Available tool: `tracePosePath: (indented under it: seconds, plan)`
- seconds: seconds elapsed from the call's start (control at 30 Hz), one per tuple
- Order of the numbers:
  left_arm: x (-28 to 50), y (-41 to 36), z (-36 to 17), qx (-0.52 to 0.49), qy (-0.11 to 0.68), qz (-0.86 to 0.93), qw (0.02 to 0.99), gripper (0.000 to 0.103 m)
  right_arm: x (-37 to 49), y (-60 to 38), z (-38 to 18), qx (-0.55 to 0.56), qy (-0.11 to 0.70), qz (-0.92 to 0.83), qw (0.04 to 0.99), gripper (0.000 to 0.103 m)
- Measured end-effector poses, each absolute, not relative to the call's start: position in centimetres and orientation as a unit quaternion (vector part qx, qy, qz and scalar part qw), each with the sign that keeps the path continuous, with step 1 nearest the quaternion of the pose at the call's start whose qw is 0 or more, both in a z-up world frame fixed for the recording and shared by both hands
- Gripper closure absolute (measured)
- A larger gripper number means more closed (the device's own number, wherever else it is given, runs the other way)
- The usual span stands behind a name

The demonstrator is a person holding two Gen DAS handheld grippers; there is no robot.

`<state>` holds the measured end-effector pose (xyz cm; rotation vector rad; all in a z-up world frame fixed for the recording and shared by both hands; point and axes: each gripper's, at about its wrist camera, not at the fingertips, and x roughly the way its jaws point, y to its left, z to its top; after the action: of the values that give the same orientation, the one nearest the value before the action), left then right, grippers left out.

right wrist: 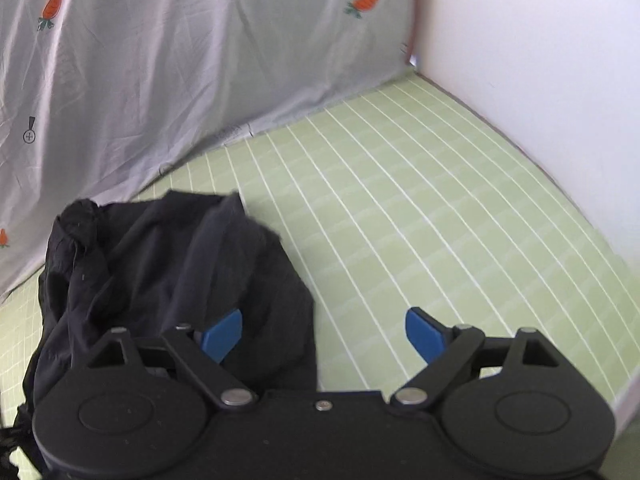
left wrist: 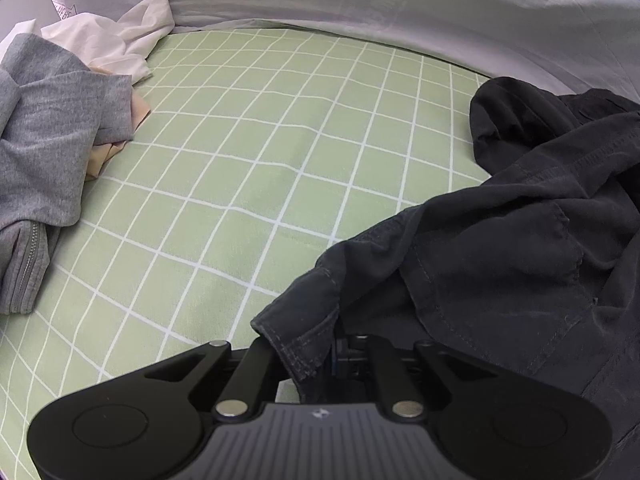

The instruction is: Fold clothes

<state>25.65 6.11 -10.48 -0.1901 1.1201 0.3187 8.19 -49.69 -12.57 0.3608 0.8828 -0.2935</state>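
Gripping a hemmed edge of the dark garment [left wrist: 500,248] at lower centre of the left wrist view: left tongs [left wrist: 320,354] closed on that fabric, cloth bunched between the fingers. Right tongs [right wrist: 322,334] spread wide, blue pads [right wrist: 424,334] well apart, nothing between them, one pad over the garment's right margin. Garment rumpled, heaped at lower left of the right wrist view on the green checked sheet [left wrist: 248,152]. Grey zip garment [left wrist: 44,132] and white cloth [left wrist: 108,36] piled at upper left, unfolded. Step judged: laying out or taking hold of the dark piece for a fold. Next move calls for a second grip on the opposite edge, then tension to flatten.
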Motion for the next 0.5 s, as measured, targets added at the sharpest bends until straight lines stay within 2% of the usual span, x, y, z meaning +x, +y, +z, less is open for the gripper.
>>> tracePosePath:
  seconds: [0.17,0.5]
  plan:
    - [26.6,7.0,-10.5,-0.098,0.530,0.152,0.829,0.092,16.2,-48.1,-14.2,0.127,0.425,-0.088,0.892,0.011]
    - [27.3,7.1,-10.5,-0.075,0.535,0.148,0.829,0.092,34.2,-43.0,-17.0,-0.143,0.476,0.086,0.864,0.011]
